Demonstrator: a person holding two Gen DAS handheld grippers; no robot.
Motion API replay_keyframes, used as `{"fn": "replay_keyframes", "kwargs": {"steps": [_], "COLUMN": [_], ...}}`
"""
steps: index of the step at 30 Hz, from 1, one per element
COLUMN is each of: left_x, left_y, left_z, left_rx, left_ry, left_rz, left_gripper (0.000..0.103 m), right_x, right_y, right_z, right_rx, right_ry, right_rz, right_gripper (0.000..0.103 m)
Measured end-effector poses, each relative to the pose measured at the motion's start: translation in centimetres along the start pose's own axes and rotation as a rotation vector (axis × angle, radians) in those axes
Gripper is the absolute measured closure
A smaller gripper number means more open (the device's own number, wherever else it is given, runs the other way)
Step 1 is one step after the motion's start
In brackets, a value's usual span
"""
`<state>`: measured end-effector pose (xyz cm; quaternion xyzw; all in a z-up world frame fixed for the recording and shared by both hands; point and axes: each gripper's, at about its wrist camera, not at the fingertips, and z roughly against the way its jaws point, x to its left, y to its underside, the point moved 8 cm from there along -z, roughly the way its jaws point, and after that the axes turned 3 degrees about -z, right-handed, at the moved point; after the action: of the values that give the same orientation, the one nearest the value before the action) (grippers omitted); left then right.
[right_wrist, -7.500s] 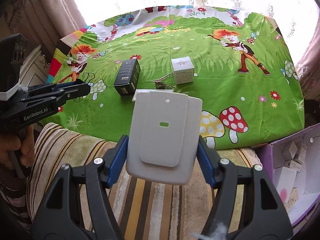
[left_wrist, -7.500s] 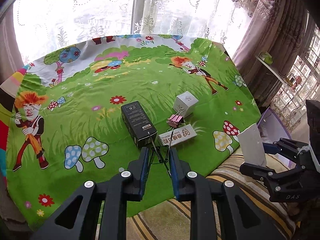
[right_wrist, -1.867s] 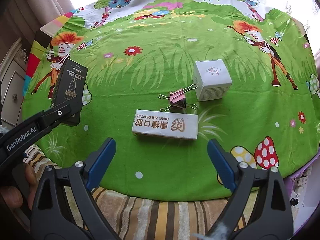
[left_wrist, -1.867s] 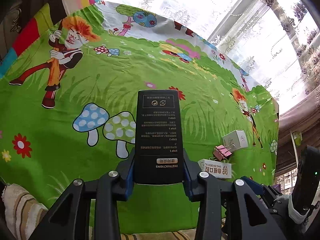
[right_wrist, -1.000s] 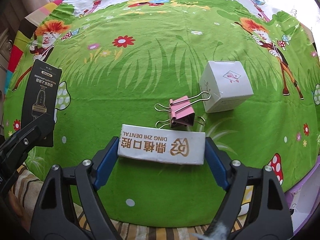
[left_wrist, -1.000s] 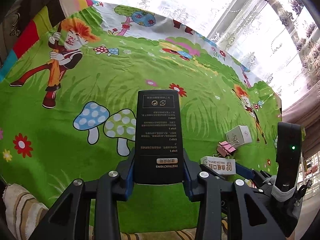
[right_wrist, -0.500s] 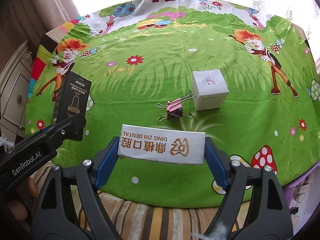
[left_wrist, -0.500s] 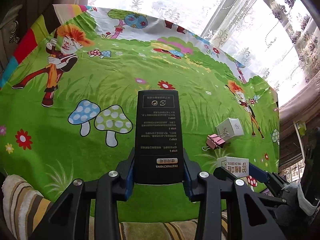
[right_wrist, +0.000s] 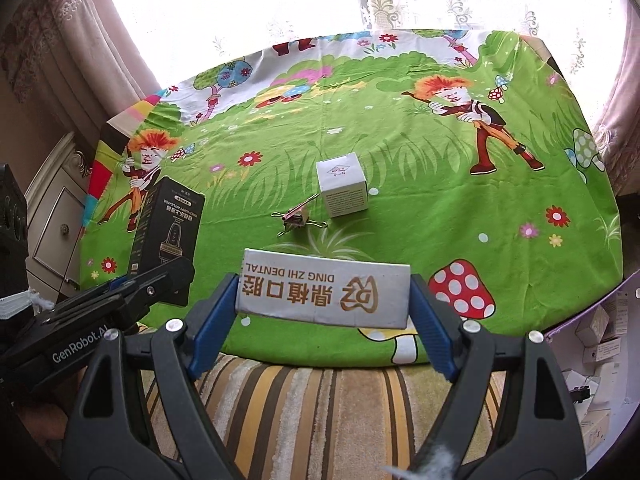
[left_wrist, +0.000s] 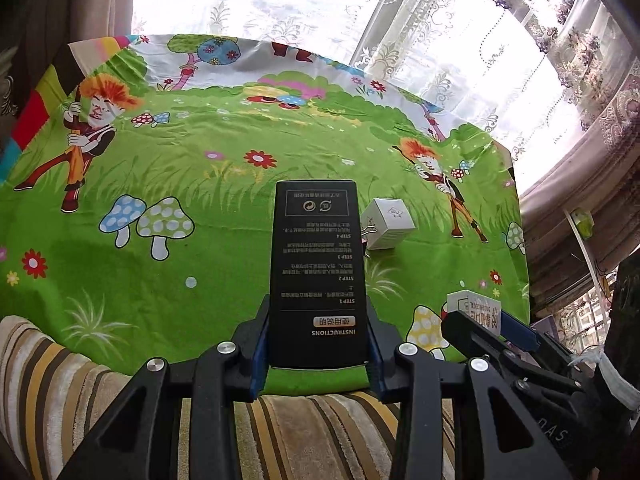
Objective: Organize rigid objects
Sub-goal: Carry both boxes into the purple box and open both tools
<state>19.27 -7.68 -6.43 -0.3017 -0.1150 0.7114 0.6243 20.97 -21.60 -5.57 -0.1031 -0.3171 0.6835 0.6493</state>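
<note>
Boxes fill both tongs: the left gripper (left_wrist: 316, 344) clenches a tall black box (left_wrist: 318, 268) printed with instructions, the right gripper (right_wrist: 322, 312) a long white "DING ZHI DENTAL" box (right_wrist: 324, 294). Both have lifted clear of the green cartoon cloth (right_wrist: 440, 208) since a second ago, leaving the white cube box (right_wrist: 342, 190) and pink binder clip (right_wrist: 295, 218) lying there.

The pink binder clip (left_wrist: 365, 236) is mostly hidden behind the black box (left_wrist: 318, 268) (left wrist view). Small boxes (right_wrist: 598, 332) at the right wrist view's edge are cut off, their print unreadable.
</note>
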Motion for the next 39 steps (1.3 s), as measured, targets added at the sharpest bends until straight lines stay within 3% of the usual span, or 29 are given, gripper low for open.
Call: {"fn": "replay_keyframes", "kwargs": {"steps": [6, 14, 27, 39], "left_x": [-2.2, -8.0, -19.1, -27.4], "left_y": [1.1, 3.2, 7.9, 12.4], "left_z": [0.7, 1.2, 1.4, 1.8], "left_rx": [0.009, 0.038, 0.115, 0.164], "left_ry": [0.017, 0.078, 0.262, 0.398], "left_rz": [-0.026, -0.118, -0.35, -0.578], "left_gripper": [0.063, 0.063, 0.063, 0.063], "right_x": [-3.0, -8.5, -18.7, -25.7], "right_y": [1.0, 2.9, 6.3, 7.5], "right_z": [2.5, 6.8, 13.2, 18.8], "right_rx": [-0.028, -0.074, -0.151, -0.237], "right_ry": [-0.01, 0.005, 0.151, 0.367], "right_rz": [-0.054, -0.14, -0.253, -0.319], "right_gripper": [0.019, 0.019, 0.019, 0.018]}}
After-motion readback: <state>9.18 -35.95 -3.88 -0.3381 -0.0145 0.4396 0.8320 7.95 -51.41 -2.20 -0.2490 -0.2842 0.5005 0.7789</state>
